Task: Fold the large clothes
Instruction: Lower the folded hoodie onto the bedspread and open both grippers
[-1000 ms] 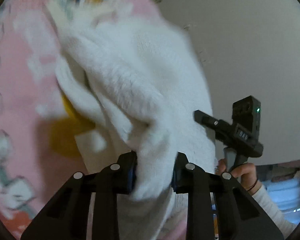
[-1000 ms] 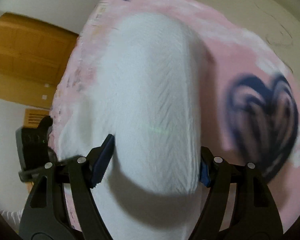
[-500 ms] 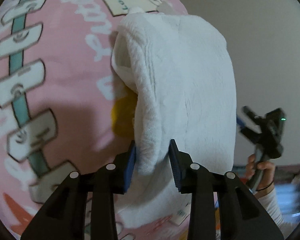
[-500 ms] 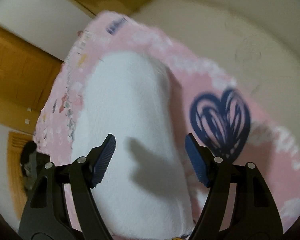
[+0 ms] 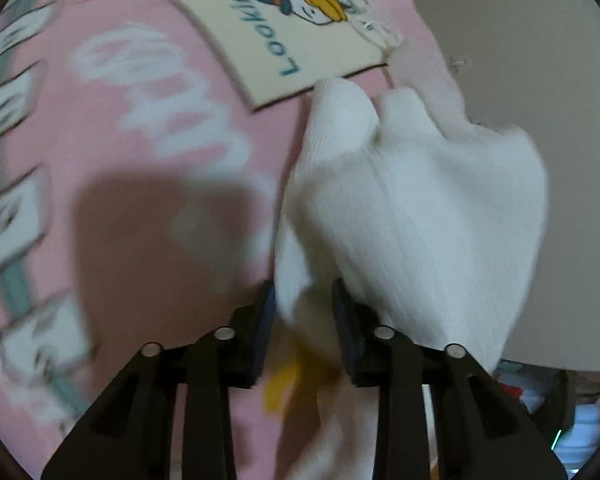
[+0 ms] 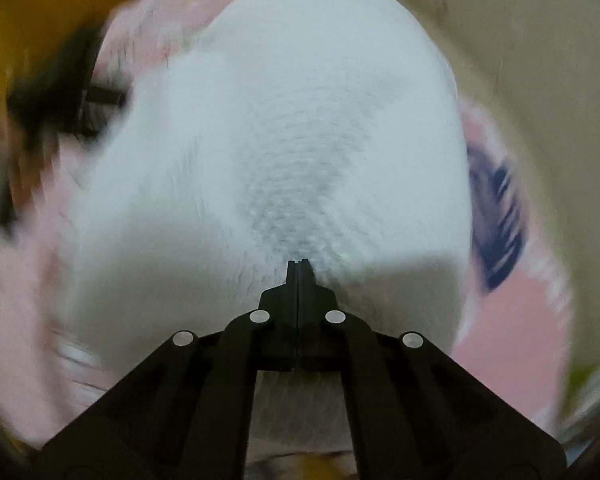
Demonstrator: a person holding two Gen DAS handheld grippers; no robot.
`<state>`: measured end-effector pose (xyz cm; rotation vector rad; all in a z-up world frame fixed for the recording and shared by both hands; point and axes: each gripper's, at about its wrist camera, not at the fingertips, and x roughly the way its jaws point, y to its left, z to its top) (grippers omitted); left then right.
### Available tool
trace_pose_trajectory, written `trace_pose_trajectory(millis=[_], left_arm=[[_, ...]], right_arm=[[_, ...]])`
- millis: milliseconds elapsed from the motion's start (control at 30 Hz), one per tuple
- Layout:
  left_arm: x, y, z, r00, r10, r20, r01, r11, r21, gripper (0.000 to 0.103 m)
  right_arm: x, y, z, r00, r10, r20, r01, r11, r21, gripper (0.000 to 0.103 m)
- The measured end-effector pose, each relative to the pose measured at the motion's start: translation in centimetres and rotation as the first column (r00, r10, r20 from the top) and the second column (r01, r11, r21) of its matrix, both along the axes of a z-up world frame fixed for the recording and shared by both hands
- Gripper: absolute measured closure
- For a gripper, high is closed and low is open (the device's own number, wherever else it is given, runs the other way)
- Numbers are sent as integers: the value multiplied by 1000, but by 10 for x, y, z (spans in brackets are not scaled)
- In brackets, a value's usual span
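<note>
A white fluffy garment (image 5: 420,220) lies bunched on a pink printed blanket (image 5: 140,160). My left gripper (image 5: 304,312) is low over the blanket; its jaws are closing, with a fold of the garment's edge pinched between the blue pads. In the right wrist view the garment (image 6: 300,120) fills the middle as a broad white mound. My right gripper (image 6: 298,266) is shut, fingertips pressed together and resting against the garment's surface. Whether any fabric is caught between those tips is not visible. A blurred black shape (image 6: 52,92) at the left is the other gripper.
The blanket carries a cream patch with a duck and the word "Looking" (image 5: 292,28), a yellow print (image 5: 284,392) and a dark heart print (image 6: 496,216). A beige wall (image 5: 540,40) lies beyond the blanket's edge. Wooden furniture (image 6: 40,0) shows at upper left.
The right gripper's jaws went from wide open to fully closed, and it came closer to the garment. The left gripper sank toward the blanket with the fold still in it.
</note>
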<state>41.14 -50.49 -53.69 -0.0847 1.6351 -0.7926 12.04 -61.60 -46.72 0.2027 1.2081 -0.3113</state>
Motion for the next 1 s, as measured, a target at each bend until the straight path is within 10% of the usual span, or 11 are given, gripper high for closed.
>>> trace_pose_trajectory(millis=[167,333,633,800,1000], left_arm=[[16,-33,1,1000,0,6,0,1000,12,88],[17,-43,24,995,-65,82,64,998,20,88],[-2,-33,84,989,54,135,-53,999,-8,88],[-73,-6,138,987,82,141,-68,993,-100,85],[-105,-4,109,982,13,188,-12,1000,-9,85]], right_arm=[[0,-23,44,993,-97,73,82,979,184,103],[60,-53,87,985,7,172,-36,986,164,101],[180,-110,-17,996,-53,-75,61,991,115,103],[139,-94,36,987,-152,60,139,973,187,100],[24,-32,77,982,-158,105,128,960,248,100]])
